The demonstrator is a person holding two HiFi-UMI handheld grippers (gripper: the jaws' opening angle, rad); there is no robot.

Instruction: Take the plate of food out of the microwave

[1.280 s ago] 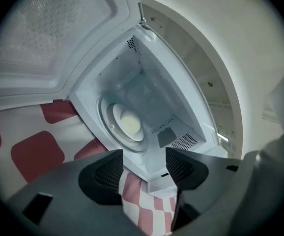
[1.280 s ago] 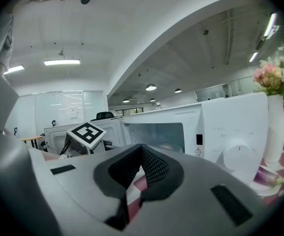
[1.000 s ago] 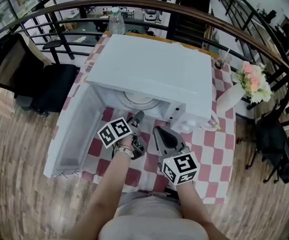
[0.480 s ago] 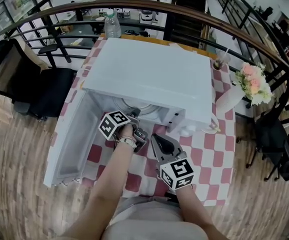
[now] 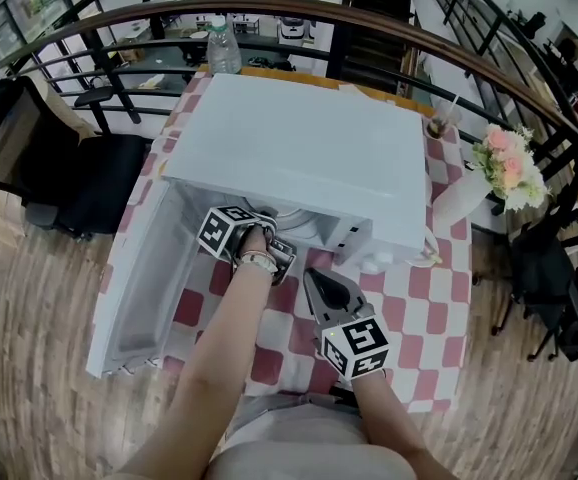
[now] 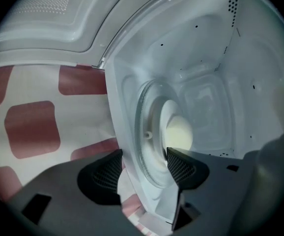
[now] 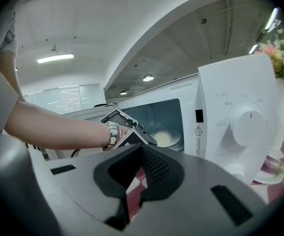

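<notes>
Microwave door [image 5: 134, 283]: swung fully open, at left.
Left gripper [image 6: 144, 155]: a second ago it was over the checked tablecloth [image 5: 424, 298]; now it is in the mouth of the microwave [image 5: 299, 148]. Jaws apart, just widened slightly, pads pressing nothing (only the cavity sill shows in the gap).
Plate of food [image 6: 174, 129]: on the glass turntable [image 6: 142, 112] inside, just ahead of the jaws, untouched.
Right gripper [image 7: 141, 154]: jaws together, empty, outside the microwave.
Assessment: reach nearly complete; gripping the plate rim looks next.
</notes>
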